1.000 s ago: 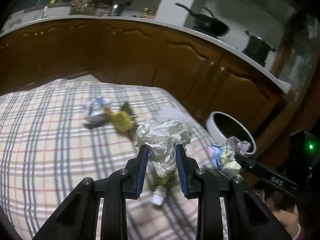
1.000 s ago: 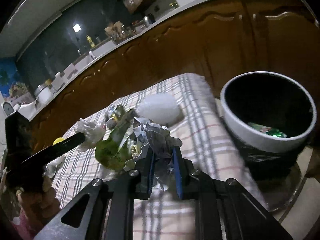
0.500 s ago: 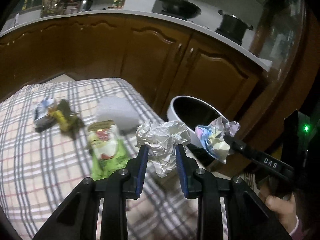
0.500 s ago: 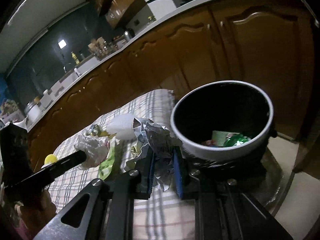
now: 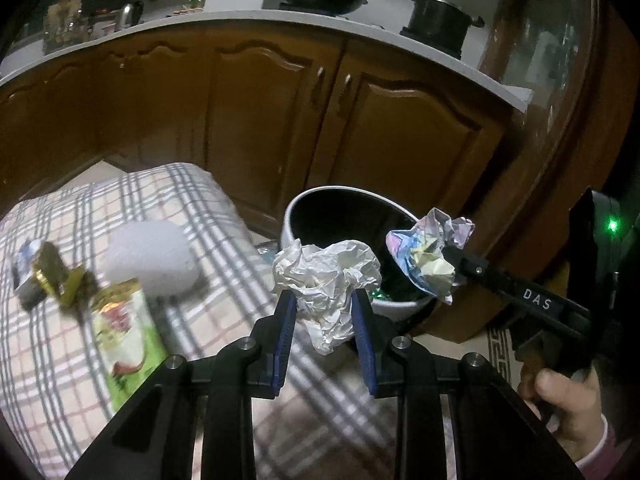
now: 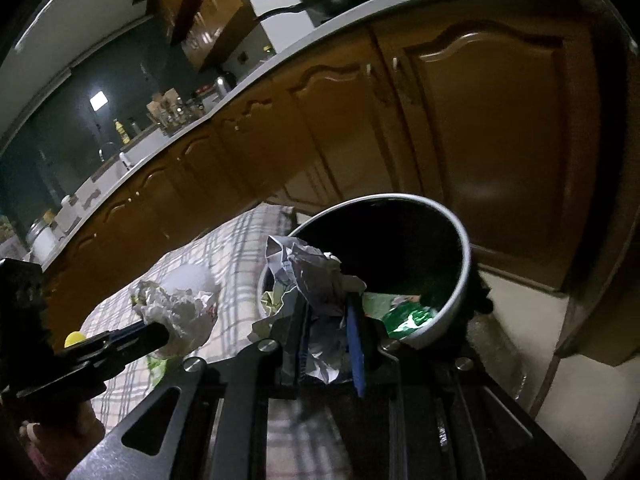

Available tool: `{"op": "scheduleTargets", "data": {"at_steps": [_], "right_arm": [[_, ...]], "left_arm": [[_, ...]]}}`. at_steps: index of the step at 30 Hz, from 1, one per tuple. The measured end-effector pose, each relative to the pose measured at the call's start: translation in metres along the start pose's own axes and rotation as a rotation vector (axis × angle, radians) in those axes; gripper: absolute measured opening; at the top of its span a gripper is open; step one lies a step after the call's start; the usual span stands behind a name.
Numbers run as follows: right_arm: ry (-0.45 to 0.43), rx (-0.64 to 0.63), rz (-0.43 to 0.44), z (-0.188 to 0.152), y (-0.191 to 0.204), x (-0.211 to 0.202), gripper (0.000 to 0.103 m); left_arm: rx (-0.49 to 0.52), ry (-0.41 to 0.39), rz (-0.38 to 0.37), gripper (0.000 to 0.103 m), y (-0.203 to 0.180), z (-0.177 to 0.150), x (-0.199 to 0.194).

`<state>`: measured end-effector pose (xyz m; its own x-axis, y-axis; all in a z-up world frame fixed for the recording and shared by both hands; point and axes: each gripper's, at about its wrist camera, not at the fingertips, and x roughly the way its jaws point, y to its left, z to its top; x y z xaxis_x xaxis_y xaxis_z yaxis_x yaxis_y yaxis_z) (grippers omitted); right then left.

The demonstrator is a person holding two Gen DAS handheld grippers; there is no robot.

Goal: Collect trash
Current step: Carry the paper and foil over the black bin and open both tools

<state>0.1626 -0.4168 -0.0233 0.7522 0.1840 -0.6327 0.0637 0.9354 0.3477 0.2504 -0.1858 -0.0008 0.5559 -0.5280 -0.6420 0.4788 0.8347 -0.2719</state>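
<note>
Since the earlier frames both tongs have moved away from the middle of the checkered cloth (image 5: 120,364) toward the trash bin (image 5: 298,216), and the bin now looks larger in both views. The bin is round, with a white rim and a dark inside, and it stands on the floor just beside the edge of the cloth-covered surface; inside it lie a green shiny wrapper (image 6: 408,318) and some pale paper. The left tongs (image 5: 325,316) are closed on a crumpled white paper ball (image 5: 326,276), which is held over the edge of the surface, in front of the bin's near rim. The right tongs (image 6: 326,322) are closed on a crumpled colourful wrapper (image 6: 310,272), which is held at the bin's rim, partly over the opening. On the cloth rest a green snack packet (image 5: 128,340), a white round lump (image 5: 150,258) and some small wrappers (image 5: 48,276). Behind the bin stand brown cabinet doors (image 5: 280,120), with open floor to the right of it.
</note>
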Motion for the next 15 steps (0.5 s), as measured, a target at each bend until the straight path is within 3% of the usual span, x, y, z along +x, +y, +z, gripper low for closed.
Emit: {"op": "scheduleTargets", "data": {"at_steps": [15], "right_arm": [[0.013, -0.004, -0.058, 0.027, -0.032, 0.019, 0.018]], "left_arm": [[0.040, 0.056, -0.007, 0.029, -0.023, 0.035, 0.065]]}}
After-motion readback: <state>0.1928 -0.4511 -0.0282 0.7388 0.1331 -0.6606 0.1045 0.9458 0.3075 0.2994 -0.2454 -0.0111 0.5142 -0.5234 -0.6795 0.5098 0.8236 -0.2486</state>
